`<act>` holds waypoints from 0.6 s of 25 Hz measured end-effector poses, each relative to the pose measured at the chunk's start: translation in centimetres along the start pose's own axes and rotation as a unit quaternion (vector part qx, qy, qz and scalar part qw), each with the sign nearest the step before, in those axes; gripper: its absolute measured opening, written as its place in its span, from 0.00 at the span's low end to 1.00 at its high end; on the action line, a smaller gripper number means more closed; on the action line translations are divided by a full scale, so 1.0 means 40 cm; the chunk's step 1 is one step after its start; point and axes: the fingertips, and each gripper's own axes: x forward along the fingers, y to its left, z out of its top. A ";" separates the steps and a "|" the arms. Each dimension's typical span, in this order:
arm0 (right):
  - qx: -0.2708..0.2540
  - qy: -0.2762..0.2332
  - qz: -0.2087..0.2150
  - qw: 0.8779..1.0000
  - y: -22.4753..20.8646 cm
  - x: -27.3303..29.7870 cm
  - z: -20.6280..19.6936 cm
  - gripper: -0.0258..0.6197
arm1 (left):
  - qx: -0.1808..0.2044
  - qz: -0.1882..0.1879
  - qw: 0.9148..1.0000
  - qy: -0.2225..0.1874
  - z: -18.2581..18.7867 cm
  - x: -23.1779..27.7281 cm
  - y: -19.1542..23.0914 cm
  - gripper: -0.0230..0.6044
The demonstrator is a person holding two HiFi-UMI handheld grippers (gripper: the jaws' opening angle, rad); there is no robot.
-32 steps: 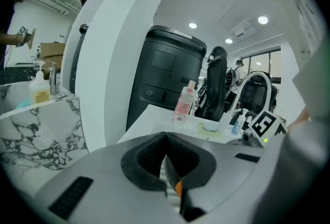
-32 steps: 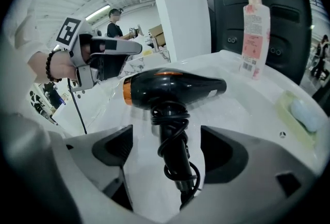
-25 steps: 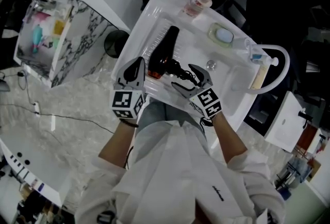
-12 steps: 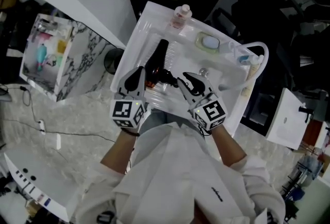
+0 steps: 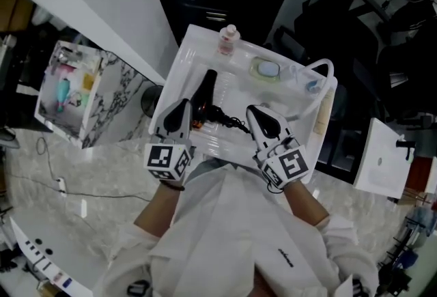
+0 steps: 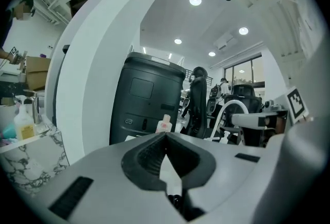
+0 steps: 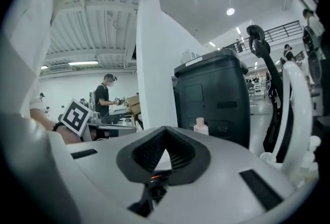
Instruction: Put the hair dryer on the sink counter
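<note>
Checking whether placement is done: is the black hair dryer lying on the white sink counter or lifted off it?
Lying down: in the head view the black hair dryer rests lengthwise on the white sink counter.

You have the hair dryer (image 5: pixel 205 92) lying flat on the sink counter (image 5: pixel 179 67), on its left side, beside the basin (image 5: pixel 276 101). It is black, with a small orange spot near the end closest to you. Its barrel points away from you, toward the counter's back edge, and its thicker end lies toward the front edge. Its black cord (image 5: pixel 229 119) trails in a loose curl to your right, along the front of the counter. The counter is white and glossy, and from your head view it sits at a slant, its back edge at the upper right.
</note>
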 end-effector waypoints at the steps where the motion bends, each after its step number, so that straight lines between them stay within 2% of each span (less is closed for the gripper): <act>1: 0.000 -0.007 -0.006 1.000 -0.005 -0.013 0.015 0.07 | 0.003 0.001 1.000 -0.004 0.014 -0.004 -0.003 0.07; 10: 0.009 -0.038 -0.059 0.998 -0.057 -0.117 0.060 0.07 | 0.035 0.025 0.998 -0.044 0.117 -0.054 0.016 0.07; 15: 0.008 -0.047 -0.078 0.996 -0.080 -0.150 0.072 0.07 | 0.039 0.034 0.997 -0.058 0.143 -0.068 0.020 0.07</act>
